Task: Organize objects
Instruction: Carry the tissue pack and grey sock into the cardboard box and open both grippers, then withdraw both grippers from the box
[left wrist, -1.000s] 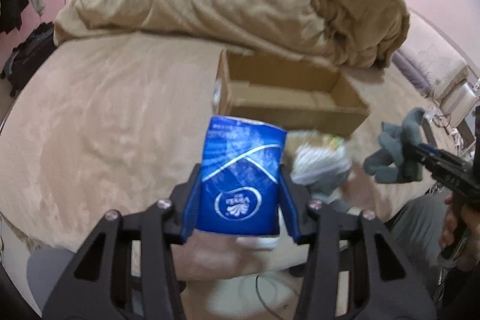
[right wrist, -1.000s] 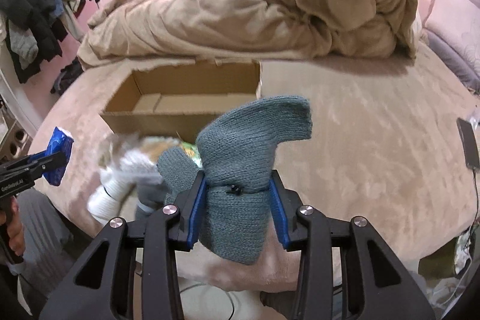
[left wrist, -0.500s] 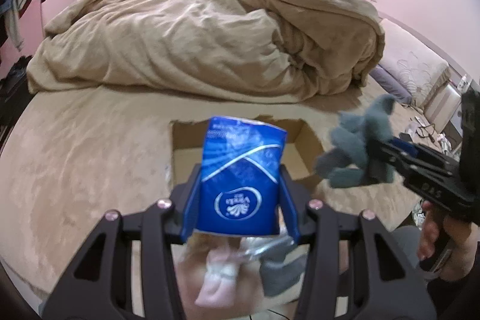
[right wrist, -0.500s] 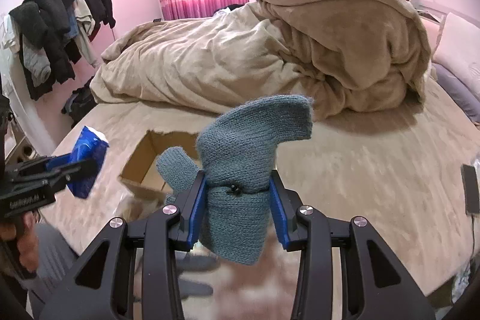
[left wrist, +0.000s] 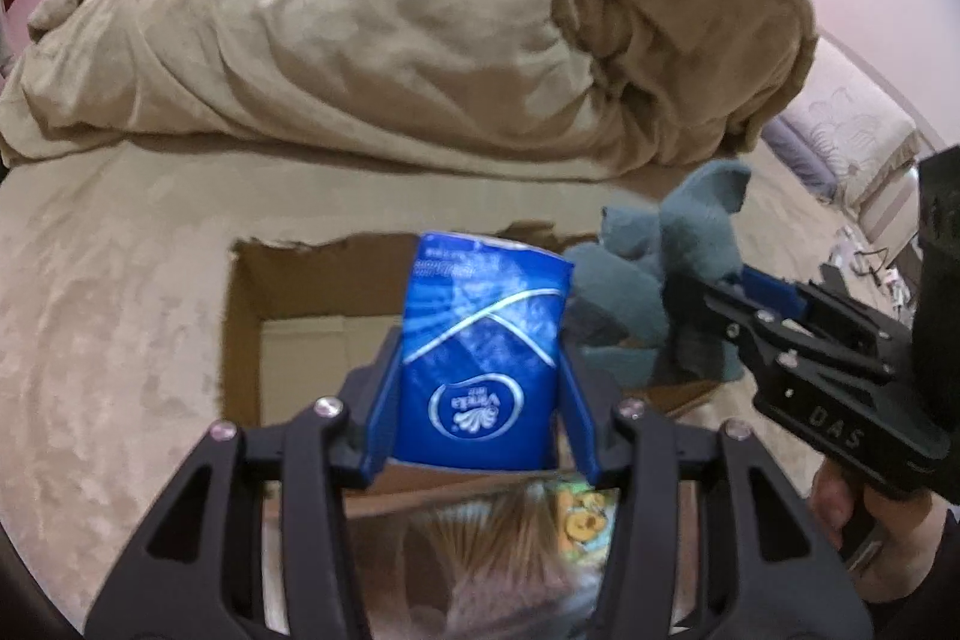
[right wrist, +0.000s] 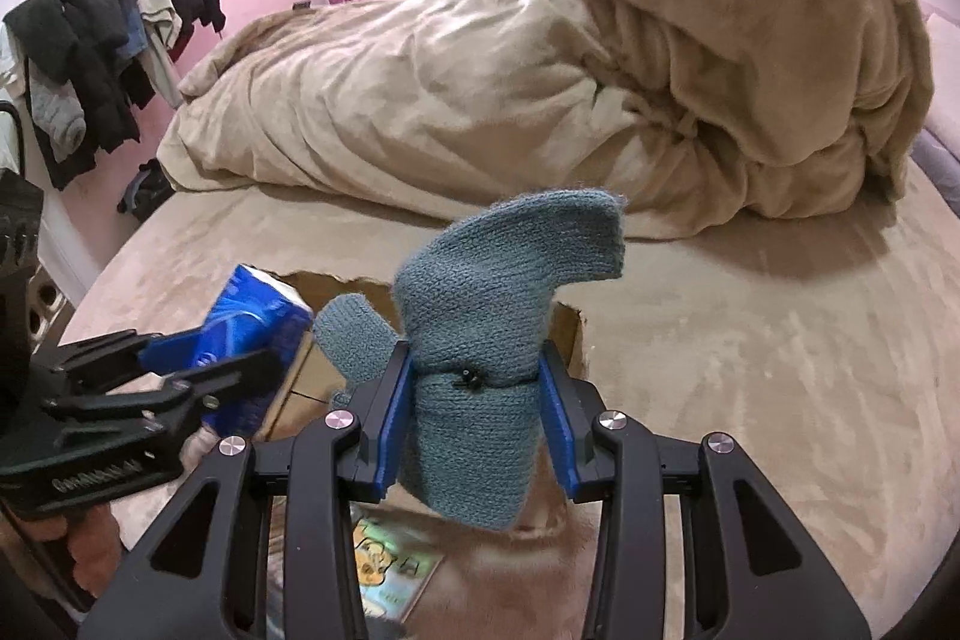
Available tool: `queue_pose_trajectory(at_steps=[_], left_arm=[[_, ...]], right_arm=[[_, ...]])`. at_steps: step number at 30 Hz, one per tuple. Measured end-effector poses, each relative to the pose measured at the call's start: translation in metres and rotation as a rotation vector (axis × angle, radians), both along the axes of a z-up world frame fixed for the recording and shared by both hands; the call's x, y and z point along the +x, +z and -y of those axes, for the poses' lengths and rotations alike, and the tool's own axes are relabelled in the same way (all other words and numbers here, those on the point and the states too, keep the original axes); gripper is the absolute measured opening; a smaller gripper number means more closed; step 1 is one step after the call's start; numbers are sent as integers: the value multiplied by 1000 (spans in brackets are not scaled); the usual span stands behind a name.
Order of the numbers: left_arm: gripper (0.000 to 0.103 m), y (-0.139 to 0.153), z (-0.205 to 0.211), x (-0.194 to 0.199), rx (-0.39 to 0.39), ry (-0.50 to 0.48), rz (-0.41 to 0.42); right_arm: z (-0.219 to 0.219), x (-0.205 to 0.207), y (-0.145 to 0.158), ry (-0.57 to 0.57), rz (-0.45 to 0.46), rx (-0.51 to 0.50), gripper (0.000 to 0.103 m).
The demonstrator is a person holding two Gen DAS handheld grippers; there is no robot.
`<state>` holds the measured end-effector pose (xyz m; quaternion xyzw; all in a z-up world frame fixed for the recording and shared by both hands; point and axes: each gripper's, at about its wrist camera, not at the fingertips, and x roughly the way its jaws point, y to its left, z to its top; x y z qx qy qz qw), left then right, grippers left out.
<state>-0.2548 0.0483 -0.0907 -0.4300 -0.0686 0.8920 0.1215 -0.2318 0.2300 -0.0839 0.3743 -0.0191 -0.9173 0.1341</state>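
Note:
My left gripper [left wrist: 480,400] is shut on a blue tissue pack [left wrist: 480,340] and holds it over the open cardboard box [left wrist: 288,316] on the bed. To its right, my right gripper [left wrist: 708,304] is shut on grey-blue knitted gloves [left wrist: 678,256] above the box's right side. From the right wrist view, the right gripper [right wrist: 474,412] pinches the gloves [right wrist: 498,316], with the box [right wrist: 567,340] mostly hidden behind them. There the left gripper [right wrist: 222,370] with the tissue pack [right wrist: 252,328] is at the left.
A crumpled beige duvet [left wrist: 420,40] lies heaped behind the box. A small colourful packet [right wrist: 390,568] and other soft items [left wrist: 510,550] lie on the bed in front of the box. Dark clothes [right wrist: 90,58] hang at the left wall. Pillows [left wrist: 852,142] lie at the right.
Both grippers have moved forward over the bed with their loads, from before the box to above it. They now stand closer together. The grips are unchanged.

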Motion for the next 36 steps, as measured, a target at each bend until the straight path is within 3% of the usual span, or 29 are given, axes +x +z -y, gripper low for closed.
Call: queue_pose_trajectory(at_steps=[9, 11, 17, 21, 23, 26, 36], left_arm=[[52, -41, -7, -22, -9, 24, 85], [58, -44, -8, -23, -17, 28, 88], [61, -41, -6, -18, -15, 38, 91], [63, -26, 0, -5, -17, 43, 70], [74, -15, 3, 6, -22, 48, 49], [80, 3, 7, 24, -32, 55, 18], [84, 67, 39, 103, 11, 109, -67]], right_arm=[[7, -19, -35, 14, 46, 23, 43], [8, -21, -40, 14, 55, 31, 43], [10, -20, -46, 17, 53, 63, 59], [9, -11, -34, 8, 20, 76, 75], [8, -6, -26, 6, 12, 79, 76], [8, 9, -11, 6, 3, 83, 76], [6, 79, 50, 3, -63, 70, 77]])
